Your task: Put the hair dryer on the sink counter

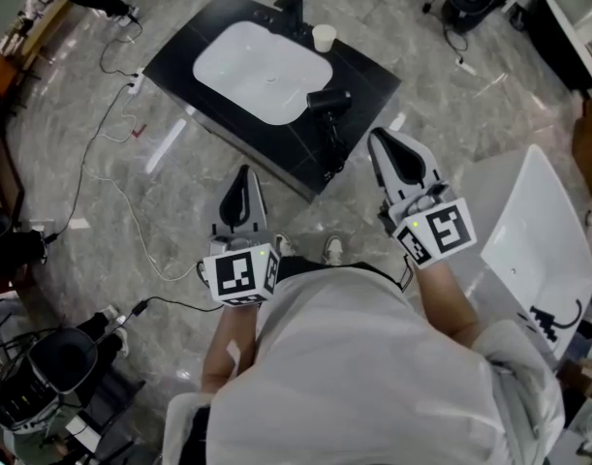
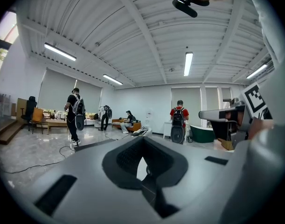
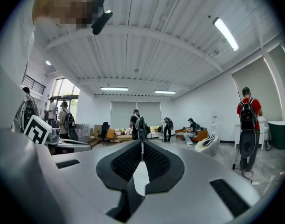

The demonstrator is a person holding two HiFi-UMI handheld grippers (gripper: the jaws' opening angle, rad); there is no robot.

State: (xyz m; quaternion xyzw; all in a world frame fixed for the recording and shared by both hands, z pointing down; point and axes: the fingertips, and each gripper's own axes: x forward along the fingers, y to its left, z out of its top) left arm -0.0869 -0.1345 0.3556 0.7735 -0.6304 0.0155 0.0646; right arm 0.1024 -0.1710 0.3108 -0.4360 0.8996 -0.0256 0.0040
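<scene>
No word, number or brand name can be read anywhere in my view. The only signs are the black-and-white square code patterns on the cubes of my left gripper (image 1: 241, 172) and my right gripper (image 1: 381, 139), blocks rather than letters. A small black mark (image 1: 552, 320) on the white tub (image 1: 538, 231) beside me is too small to make out.

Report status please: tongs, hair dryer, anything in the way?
Left tongs shut, empty. Right tongs shut, empty. Hair dryer lies on sink counter. Cup stands apart.
</scene>
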